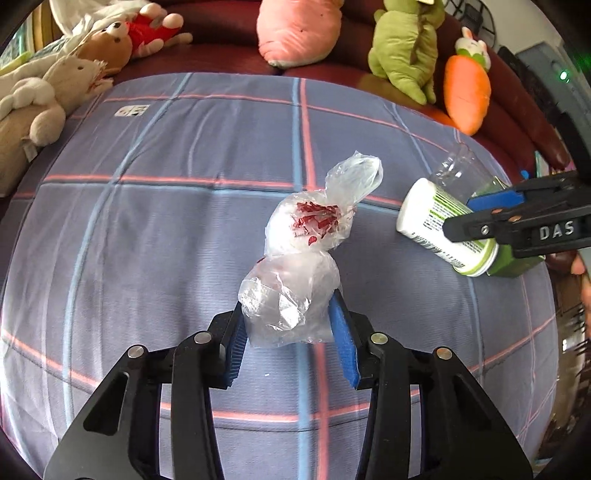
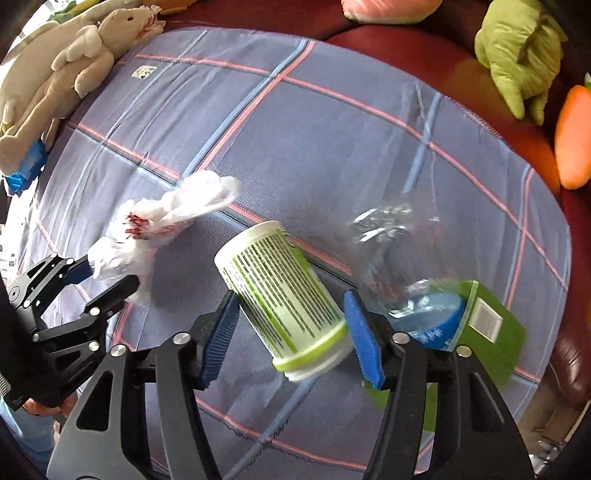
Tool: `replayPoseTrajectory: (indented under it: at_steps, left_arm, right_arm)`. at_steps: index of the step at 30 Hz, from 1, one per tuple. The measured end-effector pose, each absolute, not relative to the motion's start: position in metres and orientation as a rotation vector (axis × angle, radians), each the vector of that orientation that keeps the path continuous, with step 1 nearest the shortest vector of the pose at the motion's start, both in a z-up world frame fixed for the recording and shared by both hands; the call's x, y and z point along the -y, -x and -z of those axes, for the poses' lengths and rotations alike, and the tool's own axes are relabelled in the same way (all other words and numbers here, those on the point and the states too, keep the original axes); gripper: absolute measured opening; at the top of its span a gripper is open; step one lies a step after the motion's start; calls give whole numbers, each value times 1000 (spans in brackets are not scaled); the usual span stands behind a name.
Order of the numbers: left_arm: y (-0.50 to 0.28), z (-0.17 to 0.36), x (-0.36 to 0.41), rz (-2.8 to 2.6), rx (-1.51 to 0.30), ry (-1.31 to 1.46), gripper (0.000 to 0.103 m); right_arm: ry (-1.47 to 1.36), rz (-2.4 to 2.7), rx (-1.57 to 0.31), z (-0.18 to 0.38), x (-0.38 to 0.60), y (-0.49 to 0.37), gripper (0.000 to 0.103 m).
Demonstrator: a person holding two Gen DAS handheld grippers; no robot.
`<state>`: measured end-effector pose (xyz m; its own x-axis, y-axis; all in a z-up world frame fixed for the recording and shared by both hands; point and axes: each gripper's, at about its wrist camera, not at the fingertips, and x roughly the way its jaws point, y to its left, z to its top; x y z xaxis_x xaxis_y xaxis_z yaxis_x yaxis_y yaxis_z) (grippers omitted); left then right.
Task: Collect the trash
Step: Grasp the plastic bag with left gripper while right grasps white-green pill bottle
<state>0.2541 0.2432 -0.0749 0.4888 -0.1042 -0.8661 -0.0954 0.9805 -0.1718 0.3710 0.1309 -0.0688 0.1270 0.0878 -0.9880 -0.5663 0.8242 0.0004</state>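
My left gripper point(image 1: 288, 317) is shut on a crumpled clear plastic bag point(image 1: 306, 251) with red print, held above the plaid sheet point(image 1: 166, 221). The bag also shows in the right wrist view point(image 2: 147, 236), with the left gripper point(image 2: 110, 277) on it. My right gripper point(image 2: 291, 325) is shut on a white and green cylindrical container point(image 2: 284, 295), tilted, base toward the camera. In the left wrist view the container point(image 1: 436, 218) sits in the right gripper point(image 1: 480, 218) at the right. A clear plastic bottle point(image 2: 399, 258) with a blue cap lies just right of the container.
A green card point(image 2: 495, 328) lies under the bottle. Stuffed toys line the far edge: beige rabbit point(image 1: 44, 96), bear point(image 1: 110, 44), pink plush point(image 1: 299, 29), green plush point(image 1: 406, 48), orange carrot point(image 1: 467, 94). A red sofa point(image 1: 221, 55) is behind. A blue object point(image 2: 26, 170) sits at the left.
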Motion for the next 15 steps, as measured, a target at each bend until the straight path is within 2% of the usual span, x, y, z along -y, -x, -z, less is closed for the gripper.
replayPoseTrajectory:
  at_steps: [15]
  left_arm:
    - [-253,82,-247,-12,-1065,217,52]
  right_arm:
    - [367,-526,-1443,96,-140,-367,58]
